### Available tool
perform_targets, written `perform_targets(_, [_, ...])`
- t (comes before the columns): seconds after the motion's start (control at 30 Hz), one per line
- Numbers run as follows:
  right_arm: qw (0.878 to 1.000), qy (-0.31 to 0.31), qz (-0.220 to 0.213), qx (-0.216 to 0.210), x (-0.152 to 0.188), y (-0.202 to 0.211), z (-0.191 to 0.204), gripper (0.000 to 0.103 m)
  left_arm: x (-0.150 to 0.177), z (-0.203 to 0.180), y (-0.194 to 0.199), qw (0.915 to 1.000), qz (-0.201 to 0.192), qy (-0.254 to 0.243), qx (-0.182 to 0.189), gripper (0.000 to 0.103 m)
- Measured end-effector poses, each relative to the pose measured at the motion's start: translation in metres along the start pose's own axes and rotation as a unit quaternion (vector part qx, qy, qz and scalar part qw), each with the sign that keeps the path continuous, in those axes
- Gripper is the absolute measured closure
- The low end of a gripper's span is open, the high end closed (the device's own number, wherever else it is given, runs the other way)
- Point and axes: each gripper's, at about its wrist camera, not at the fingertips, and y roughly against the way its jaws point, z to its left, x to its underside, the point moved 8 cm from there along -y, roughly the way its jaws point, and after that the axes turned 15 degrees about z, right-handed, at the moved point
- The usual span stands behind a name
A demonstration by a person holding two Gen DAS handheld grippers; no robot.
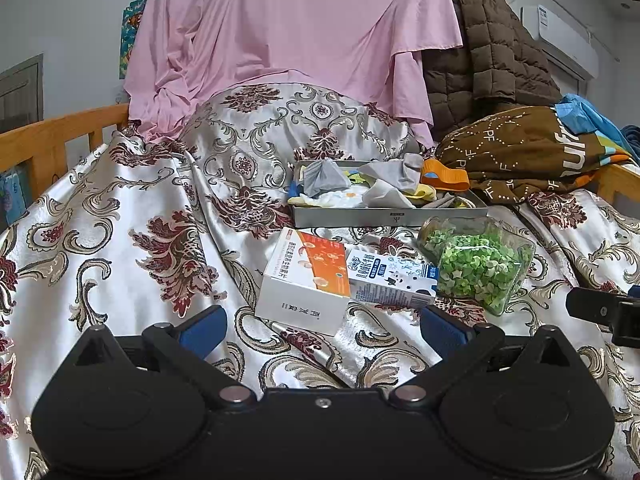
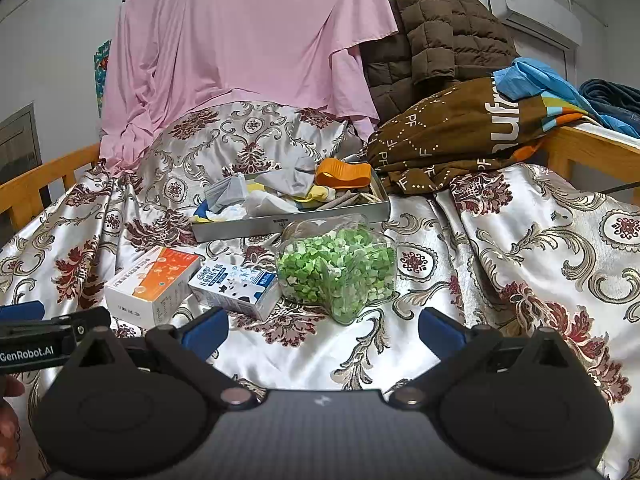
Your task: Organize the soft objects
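Spread over the bed is a glossy satin bedspread [image 1: 132, 208], woven with maroon and grey-gold scrolls and lying in soft folds. A shallow rectangular grey tray [image 1: 384, 216] is seen resting on it, and the soft objects are heaped inside: crumpled grey socks [image 1: 322, 178], pale yellow and white cloth pieces, and an orange fabric band [image 1: 444, 176] draped at the tray's right end. In front of the tray three hard items are lined up side by side: a white and orange cardboard box [image 1: 306, 280], a small blue and white milk carton [image 1: 390, 278] lying flat and touching the box, and a clear jar [image 1: 478, 266] (tipped on its side) filled with tiny green paper stars. A pink sheet [image 1: 296, 28] is hung smoothly behind, with a quilted brown jacket [image 1: 488, 48] and a brown printed fabric [image 1: 524, 148] piled to the right, against the wooden bed rail [image 1: 52, 136].

The left gripper [image 1: 322, 330] is held low above the bedspread, its blue-padded fingers [image 1: 204, 330] spread wide with nothing between them. The right gripper [image 2: 322, 332] is likewise held wide apart and empty, just short of the jar.
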Motion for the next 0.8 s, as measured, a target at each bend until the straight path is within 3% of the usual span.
perform_targets(0.8, [1.000, 0.000, 0.000, 0.000, -0.0001, -0.0002, -0.0001, 0.000, -0.0014, 0.0003, 0.0014, 1.0000, -0.004, 0.000, 0.001, 0.001])
